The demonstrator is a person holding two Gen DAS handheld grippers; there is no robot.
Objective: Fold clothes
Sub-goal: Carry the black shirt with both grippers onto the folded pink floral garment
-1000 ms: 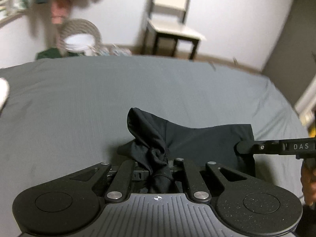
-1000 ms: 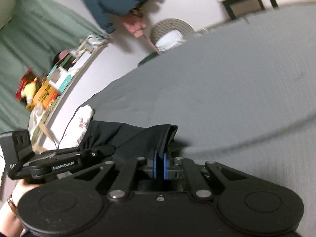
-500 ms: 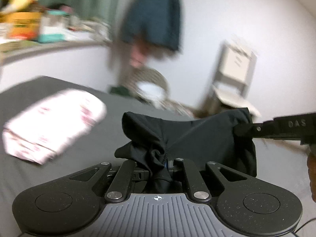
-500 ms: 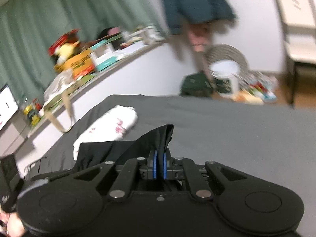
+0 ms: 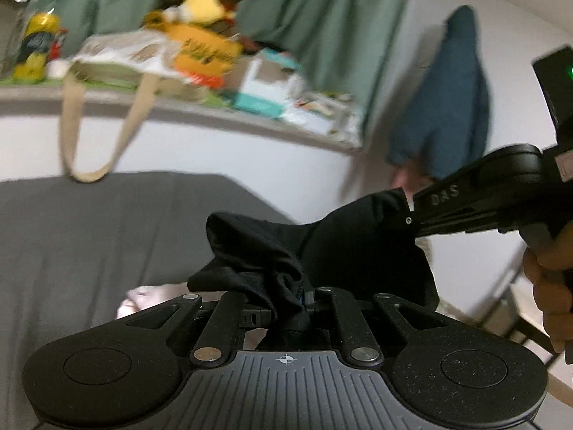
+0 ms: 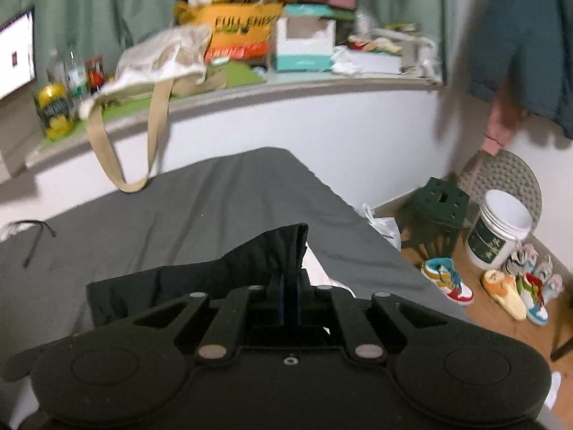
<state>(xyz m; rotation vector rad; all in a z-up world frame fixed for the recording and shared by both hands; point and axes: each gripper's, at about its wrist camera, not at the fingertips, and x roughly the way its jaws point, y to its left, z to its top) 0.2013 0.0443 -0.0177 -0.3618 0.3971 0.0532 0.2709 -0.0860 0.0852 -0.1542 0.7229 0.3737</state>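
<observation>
both grippers are clenched on one soft black fabric garment (image 5: 358, 247), each at its own spot. left gripper (image 5: 301, 295) has a bunched wad of cloth pinched between its closed jaws; right gripper (image 6: 289, 299) nips a thin edge between its blue pads (image 6: 282, 299), and from the left wrist view it reaches in from the right, a hand (image 5: 551, 279) on its handle. held this way the garment hangs stretched between them, above the dark grey bed sheet (image 6: 215, 200), probably so it spreads out flat before being laid down for a fold.
</observation>
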